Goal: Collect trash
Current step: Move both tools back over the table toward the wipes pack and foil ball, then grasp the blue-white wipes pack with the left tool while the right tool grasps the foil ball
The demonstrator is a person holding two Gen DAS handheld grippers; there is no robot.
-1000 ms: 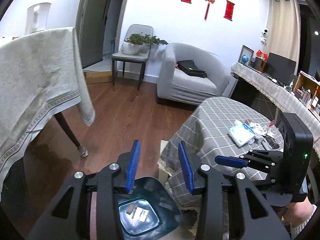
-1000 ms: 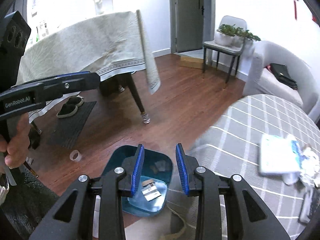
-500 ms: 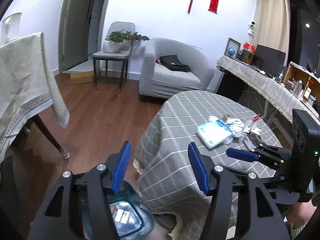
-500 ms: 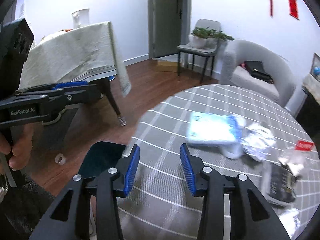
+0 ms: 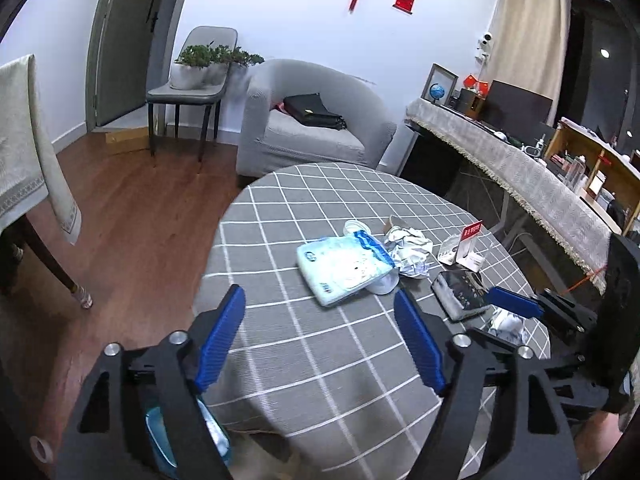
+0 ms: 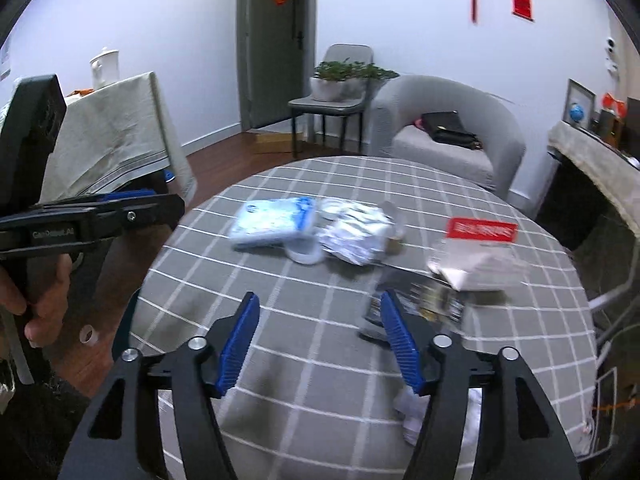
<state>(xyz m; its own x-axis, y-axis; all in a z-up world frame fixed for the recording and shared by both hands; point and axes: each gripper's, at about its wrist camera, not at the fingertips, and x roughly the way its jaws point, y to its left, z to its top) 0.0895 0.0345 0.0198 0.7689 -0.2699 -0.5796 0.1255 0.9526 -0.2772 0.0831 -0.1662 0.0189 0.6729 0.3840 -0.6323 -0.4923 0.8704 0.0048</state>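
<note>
A round table with a grey checked cloth point(image 5: 320, 360) point(image 6: 304, 368) holds trash: a blue-white tissue pack point(image 5: 344, 264) point(image 6: 272, 220), crumpled white paper point(image 5: 410, 246) point(image 6: 356, 236), a red-and-clear package point(image 5: 464, 244) point(image 6: 476, 256), a dark packet point(image 5: 460, 294) point(image 6: 424, 304) and a white wad point(image 5: 508, 326) point(image 6: 412, 412). My left gripper point(image 5: 320, 340) is open and empty over the table's near left edge. My right gripper point(image 6: 320, 340) is open and empty over the table's near side, its right finger beside the dark packet. A blue bin point(image 5: 184, 440) sits on the floor, mostly hidden.
A cloth-covered table point(image 5: 24, 152) point(image 6: 116, 132) stands left. A grey armchair point(image 5: 312, 128) point(image 6: 452, 136) and a chair with plants point(image 5: 192, 80) point(image 6: 336, 84) stand behind. A long covered counter point(image 5: 512, 172) runs right. A tape roll point(image 6: 89, 334) lies on the wooden floor.
Both grippers have swung up from the blue bin on the floor to over the round table and have opened wider. The trash on the table is now close in front.
</note>
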